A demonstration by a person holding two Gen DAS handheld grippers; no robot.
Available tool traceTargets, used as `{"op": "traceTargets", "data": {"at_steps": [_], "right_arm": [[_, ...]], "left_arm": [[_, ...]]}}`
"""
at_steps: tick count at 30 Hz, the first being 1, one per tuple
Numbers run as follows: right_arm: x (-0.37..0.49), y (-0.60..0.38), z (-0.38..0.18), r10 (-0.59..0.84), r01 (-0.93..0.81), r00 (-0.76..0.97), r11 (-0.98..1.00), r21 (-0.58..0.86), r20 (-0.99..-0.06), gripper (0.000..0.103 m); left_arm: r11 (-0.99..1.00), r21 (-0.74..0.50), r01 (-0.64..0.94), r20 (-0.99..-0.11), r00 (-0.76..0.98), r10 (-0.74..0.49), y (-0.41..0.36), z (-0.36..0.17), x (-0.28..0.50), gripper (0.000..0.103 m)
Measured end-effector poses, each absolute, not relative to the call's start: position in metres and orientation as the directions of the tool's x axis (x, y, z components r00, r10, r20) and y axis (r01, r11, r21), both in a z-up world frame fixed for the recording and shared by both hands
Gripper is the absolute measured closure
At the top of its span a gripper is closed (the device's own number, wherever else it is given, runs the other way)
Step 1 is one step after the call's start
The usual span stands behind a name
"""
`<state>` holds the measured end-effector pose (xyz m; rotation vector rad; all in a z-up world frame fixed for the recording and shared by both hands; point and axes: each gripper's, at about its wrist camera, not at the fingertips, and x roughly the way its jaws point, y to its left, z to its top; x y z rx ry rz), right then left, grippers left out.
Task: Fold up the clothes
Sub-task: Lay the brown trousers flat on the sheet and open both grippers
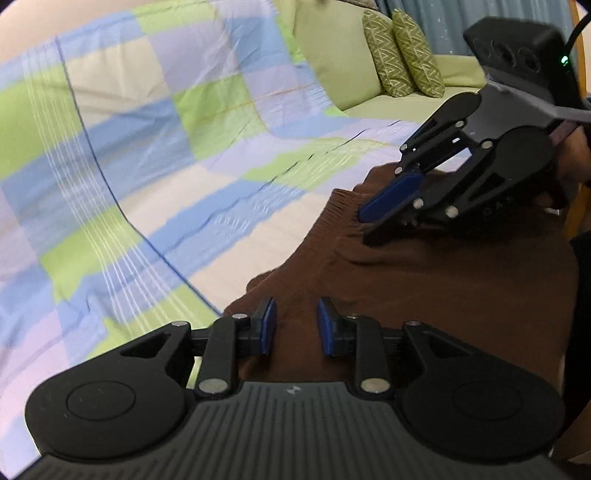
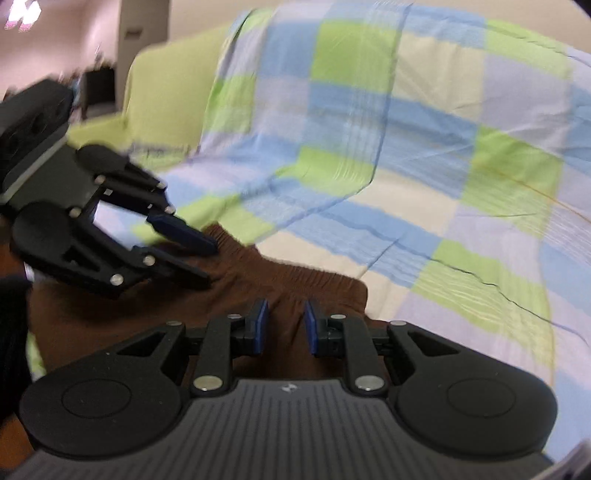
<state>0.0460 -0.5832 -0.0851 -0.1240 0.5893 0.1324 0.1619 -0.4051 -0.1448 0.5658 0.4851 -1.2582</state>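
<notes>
Crosswise lies the brown garment (image 2: 110, 314), waistband (image 2: 314, 277) farthest; right tongs (image 2: 283, 317) pinch it, left tongs (image 1: 295, 314) unclear.

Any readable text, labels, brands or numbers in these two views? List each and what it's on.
No legible text in either view.
Pale emblem on the left gripper body: a symbol, no letters.
Same emblem on the right gripper body: no letters.
Embossed marks on the right gripper's side, seen from the left wrist: too faint to read.
Dark mark on the white panel: blurred.
</notes>
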Motion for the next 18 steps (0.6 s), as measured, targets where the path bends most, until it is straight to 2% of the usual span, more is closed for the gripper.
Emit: {"op": "traceTargets", "data": {"at_steps": [2,7,14,15,18], "right_arm": [[0.053,-0.597,-0.091,0.102,-0.159,0.823,0.986,-0.055,-0.558,0.103],[0.051,-0.608,-0.092,0.121,-0.149,0.838,0.989,-0.009,-0.532,0.103],[0.027,-0.629,-0.093,0.042,-0.028,0.836,0.999,0.034,-0.547,0.103],[0.022,-0.631,-0.09,0.02,0.0,0.839,0.999,0.036,-0.544,0.095],[0.019,-0.631,-0.073,0.03,0.001,0.862,0.998,0.061,-0.505,0.095]], "left_arm": [[0.213,0.114,0.97,-0.62,0.237,-0.748,-0.403,-0.145,0.166,0.075],[0.222,0.079,0.972,-0.609,0.224,-0.761,-0.395,-0.144,0.17,0.076],[0.275,0.047,0.96,-0.587,0.25,-0.77,-0.377,-0.126,0.174,0.076],[0.291,0.026,0.956,-0.571,0.253,-0.781,-0.374,-0.121,0.177,0.075],[0.311,-0.031,0.95,-0.56,0.241,-0.792,-0.375,-0.115,0.185,0.075]]}}
